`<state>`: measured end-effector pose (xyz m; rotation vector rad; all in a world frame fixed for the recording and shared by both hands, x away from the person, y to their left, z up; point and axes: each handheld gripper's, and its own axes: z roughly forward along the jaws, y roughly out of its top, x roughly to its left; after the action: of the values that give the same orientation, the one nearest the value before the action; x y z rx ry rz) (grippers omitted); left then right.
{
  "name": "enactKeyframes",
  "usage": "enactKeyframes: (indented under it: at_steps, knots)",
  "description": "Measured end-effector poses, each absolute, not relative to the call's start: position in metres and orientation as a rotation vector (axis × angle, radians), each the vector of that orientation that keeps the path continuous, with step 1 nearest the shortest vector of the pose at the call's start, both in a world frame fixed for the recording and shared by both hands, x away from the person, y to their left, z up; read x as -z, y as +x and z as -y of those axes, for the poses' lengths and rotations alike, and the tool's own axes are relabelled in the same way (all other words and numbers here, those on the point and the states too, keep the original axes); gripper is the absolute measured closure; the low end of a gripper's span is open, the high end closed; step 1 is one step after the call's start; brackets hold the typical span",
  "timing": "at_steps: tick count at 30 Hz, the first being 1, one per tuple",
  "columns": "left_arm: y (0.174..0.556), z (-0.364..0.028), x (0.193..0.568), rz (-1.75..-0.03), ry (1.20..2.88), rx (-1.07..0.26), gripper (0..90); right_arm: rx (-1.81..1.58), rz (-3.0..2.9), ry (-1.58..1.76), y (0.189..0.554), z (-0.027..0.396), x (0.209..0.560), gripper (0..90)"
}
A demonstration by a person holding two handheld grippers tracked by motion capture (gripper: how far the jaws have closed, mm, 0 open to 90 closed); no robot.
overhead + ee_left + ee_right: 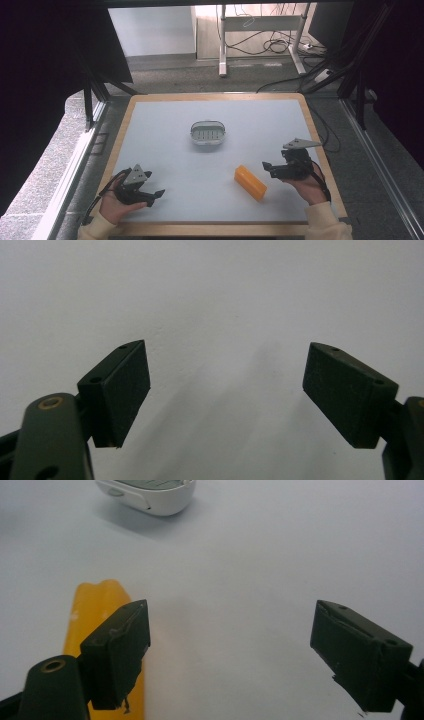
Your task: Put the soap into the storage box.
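An orange bar (pixel 250 182) lies on the pale table mat (pixel 170 150), right of centre near the front. A small white oval dish (pixel 207 133) with a slotted insert sits mid-table. My right gripper (pixel 265 166) hovers just right of the bar, jaws wide apart and empty; in the right gripper view (pixel 230 645) the bar (pixel 92 610) runs behind its left jaw, with the dish (pixel 150 495) at the top. My left gripper (pixel 157 196) rests at the front left, open, and in the left gripper view (pixel 227 390) bare mat lies between its jaws.
A wooden rim (pixel 320 145) frames the mat. Beyond the table are a grey floor, metal desk legs (pixel 222 45) and loose cables (pixel 270 45). Dark curtains hang at both sides.
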<state>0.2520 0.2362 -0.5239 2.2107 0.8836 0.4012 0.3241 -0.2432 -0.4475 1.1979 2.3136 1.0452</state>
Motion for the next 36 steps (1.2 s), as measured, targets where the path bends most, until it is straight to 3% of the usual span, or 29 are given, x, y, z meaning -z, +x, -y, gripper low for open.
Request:
enactKeyframes:
  at_steps: [15,36]
  knots:
    - [0.251,-0.237,0.522,-0.882,2.203,-0.410,19.1,-1.002,-2.447,1.087,0.325,0.207,0.427,21.5]
    - [0.252,-0.236,0.524,-0.876,2.213,-0.413,19.3,-0.923,-2.530,1.000,0.307,0.186,0.436,26.3]
